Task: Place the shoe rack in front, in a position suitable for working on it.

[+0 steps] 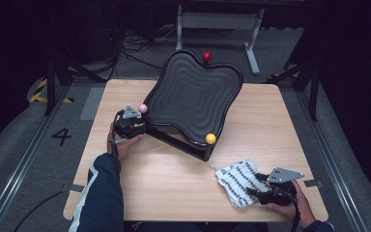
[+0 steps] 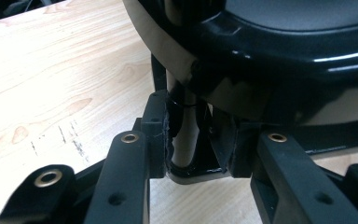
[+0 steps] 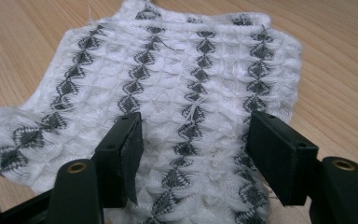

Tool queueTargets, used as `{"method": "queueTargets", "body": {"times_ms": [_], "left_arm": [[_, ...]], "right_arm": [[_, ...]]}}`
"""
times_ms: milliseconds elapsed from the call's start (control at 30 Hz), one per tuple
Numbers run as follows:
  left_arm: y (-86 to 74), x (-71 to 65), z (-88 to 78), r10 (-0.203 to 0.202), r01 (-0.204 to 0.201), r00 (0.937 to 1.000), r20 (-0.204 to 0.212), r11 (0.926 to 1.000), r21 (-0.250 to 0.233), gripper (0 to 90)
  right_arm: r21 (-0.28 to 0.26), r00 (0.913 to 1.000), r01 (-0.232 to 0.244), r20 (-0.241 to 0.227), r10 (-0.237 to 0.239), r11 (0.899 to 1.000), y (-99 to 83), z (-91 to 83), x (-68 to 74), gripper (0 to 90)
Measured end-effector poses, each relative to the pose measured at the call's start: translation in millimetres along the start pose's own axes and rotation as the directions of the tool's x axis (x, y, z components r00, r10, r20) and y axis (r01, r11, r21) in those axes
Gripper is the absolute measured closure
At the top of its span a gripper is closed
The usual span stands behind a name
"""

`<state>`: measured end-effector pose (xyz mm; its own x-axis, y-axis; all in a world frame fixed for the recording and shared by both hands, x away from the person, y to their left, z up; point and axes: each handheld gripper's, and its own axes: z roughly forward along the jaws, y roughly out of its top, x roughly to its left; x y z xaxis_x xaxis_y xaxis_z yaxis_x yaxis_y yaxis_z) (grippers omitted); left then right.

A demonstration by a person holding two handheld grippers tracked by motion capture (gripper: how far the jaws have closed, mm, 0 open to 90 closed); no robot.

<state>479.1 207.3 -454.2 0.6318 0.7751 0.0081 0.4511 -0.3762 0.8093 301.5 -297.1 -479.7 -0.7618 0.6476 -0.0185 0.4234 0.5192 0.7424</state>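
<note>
The black wavy tray [image 1: 193, 96] stands tilted on its stand at the middle of the desk [image 1: 174, 188]. It looks rigid, glossy and slippery, so the stand's thin post [image 2: 185, 140] is the sound hold; the left hand-held gripper [image 2: 193, 140] is clamped there. The soft, limp knitted cloth [image 3: 177, 102] lies near the front right edge, between the right hand-held gripper's [image 3: 193, 149] wide jaws, ungripped.

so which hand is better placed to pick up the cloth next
Right. The right tongs sit open directly over the patterned cloth, while the left tongs are closed on a post under the black tray.
</note>
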Motion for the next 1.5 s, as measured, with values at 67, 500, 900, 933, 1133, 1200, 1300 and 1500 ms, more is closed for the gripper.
{"method": "queueTargets", "body": {"times_ms": [67, 500, 900, 933, 1133, 1200, 1300, 1500], "left_arm": [[-0.5, -1.4, -1.5, -0.004, 0.004, 0.9999, 0.01, 1.0, 0.009, 68.9], [-1.6, -15.0, -7.9, 0.007, -0.007, 0.9988, 0.049, 1.0, 0.005, 69.0], [-4.4, -33.8, -15.8, 0.035, -0.035, 0.9934, 0.109, 0.9994, -0.001, 68.4], [-4.4, -35.3, -16.6, 0.046, -0.046, 0.9925, 0.113, 0.999, -0.002, 68.4], [-5.7, -48.5, -20.3, 0.061, -0.062, 0.9875, 0.145, 0.998, 0.003, 68.4], [-5.9, -52.8, -21.2, 0.072, -0.073, 0.9857, 0.152, 0.9973, -0.002, 68.4], [-6.4, -60.2, -23.5, 0.079, -0.08, 0.982, 0.172, 0.9968, -0.002, 68.4], [-8.4, -73.1, -27.0, 0.091, -0.09, 0.9756, 0.2, 0.9959, -0.014, 68.0]], "right_arm": [[-0.002, 1.0, -0.001, 0.001, 0.001, 1.0, -0.1, 0.1, -0.1, 36.5], [-0.002, 0.9999, -0.013, 0.01, 0.013, 1.0, -1.2, -0.7, -2.1, 36.5], [-0.001, 0.9996, -0.022, 0.02, 0.022, 1.0, -1.9, -1.7, -2.4, 36.5], [0.001, 0.9995, -0.022, 0.022, 0.022, 1.0, -1.9, -1.8, -2.5, 36.5], [0.01, 0.999, -0.025, 0.037, 0.024, 1.0, -1.3, -2.2, -3.4, 36.3], [0.01, 0.9988, -0.027, 0.04, 0.027, 1.0, -1.1, -2.0, -3.7, 36.2], [0.01, 0.9984, -0.034, 0.047, 0.033, 0.999, -0.8, -1.9, -4.3, 36.1], [0.014, 0.9969, -0.042, 0.068, 0.04, 0.999, 0.2, -1.0, -5.0, 35.5]]}}
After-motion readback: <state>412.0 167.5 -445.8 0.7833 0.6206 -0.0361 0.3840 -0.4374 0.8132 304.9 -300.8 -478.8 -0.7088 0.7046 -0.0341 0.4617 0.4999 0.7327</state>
